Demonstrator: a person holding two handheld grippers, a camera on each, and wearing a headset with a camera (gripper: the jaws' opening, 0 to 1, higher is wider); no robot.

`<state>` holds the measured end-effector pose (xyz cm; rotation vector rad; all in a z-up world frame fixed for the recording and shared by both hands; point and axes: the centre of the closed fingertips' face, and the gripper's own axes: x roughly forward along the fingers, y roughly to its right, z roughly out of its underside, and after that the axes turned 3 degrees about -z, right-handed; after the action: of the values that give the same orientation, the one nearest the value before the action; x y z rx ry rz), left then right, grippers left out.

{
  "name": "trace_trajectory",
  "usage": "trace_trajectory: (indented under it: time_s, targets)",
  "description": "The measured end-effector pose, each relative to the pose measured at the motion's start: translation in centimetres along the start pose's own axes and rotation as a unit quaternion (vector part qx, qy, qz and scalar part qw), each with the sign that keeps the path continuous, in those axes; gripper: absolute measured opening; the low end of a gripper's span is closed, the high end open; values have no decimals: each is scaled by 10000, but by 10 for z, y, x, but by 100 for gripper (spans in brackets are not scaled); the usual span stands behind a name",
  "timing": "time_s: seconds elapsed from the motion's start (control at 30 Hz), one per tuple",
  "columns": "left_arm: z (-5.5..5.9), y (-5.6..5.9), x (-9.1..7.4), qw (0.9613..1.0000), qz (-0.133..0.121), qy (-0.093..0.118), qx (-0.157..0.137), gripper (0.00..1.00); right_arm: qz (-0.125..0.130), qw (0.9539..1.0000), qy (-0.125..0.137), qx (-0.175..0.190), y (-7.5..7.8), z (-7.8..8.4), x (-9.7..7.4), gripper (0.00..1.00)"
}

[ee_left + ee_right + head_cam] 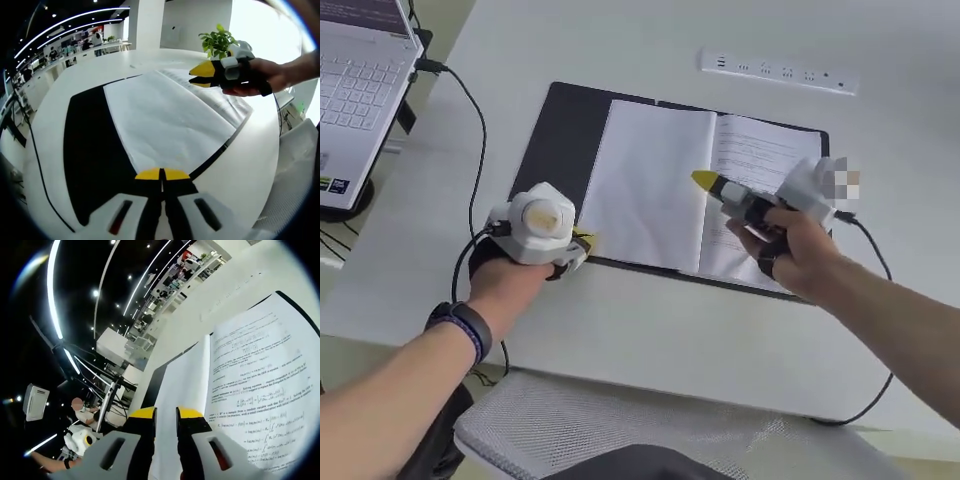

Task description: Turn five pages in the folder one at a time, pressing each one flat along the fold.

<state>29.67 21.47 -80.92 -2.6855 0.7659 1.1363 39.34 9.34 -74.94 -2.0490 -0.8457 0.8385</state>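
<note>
The folder [565, 130] lies open on the counter [620, 330]. One blank page [645, 185] lies on the left, so maybe one turn is done, with more to go. The right gripper [705, 181] hangs over the fold [714, 135] — jaws a bit apart, empty. The left gripper [582, 243] sits at the near edge, jaws closed.

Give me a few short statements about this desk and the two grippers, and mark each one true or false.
1. The folder lies open on the table. True.
2. The left gripper has its jaws wide open. False: the jaws are shut, tips together, at the near edge of the folder.
3. The right gripper grips a page. False: its jaws stand slightly apart with nothing between them, over the fold.
4. A laptop stands to the left of the folder. True.
5. The right page carries printed text. True.
</note>
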Motion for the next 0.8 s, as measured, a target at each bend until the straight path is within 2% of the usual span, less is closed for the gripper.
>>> trace_trajectory:
  time_s: [0.07, 0.1, 0.23, 0.33, 0.4, 0.47, 0.57, 0.7, 0.77, 0.8]
  targets:
    - [0, 0, 0, 10000, -2, -8, 13, 0, 44, 10000, -3, -40, 2, -3, 4, 13]
    - [0, 0, 0, 10000, -5, -9, 17, 0, 61, 10000, -5, -43, 12, -7, 9, 12]
    - [1, -1, 1, 10000, -18, -17, 19, 0, 156, 9999, 33, 64, 25, -11, 15, 9]
    - [1, -2, 1, 9999, -13, -11, -127, 0, 238, 9996, 53, 144, 33, -12, 17, 6]
    - [1, -1, 1, 9999, -36, 10, -139, 0, 279, 9994, 32, 200, 41, -12, 19, 4]
    - [1, -2, 1, 9999, -66, 37, -155, 0, 300, 9993, -2, 214, 42, -10, 19, 3]
    - [0, -2, 2, 9998, -55, 55, -193, 0, 278, 9994, 14, 212, 56, -15, 24, 0]
    - [0, -2, 2, 9998, -60, 48, -173, 0, 208, 9996, 11, 196, 63, -19, 27, 0]
    - [0, -2, 2, 9998, -69, 49, -178, 0, 183, 9996, 16, 201, 58, -17, 26, 0]
    - [0, -2, 3, 9998, -71, 47, -172, 0, 170, 9997, 20, 197, 61, -18, 26, 0]
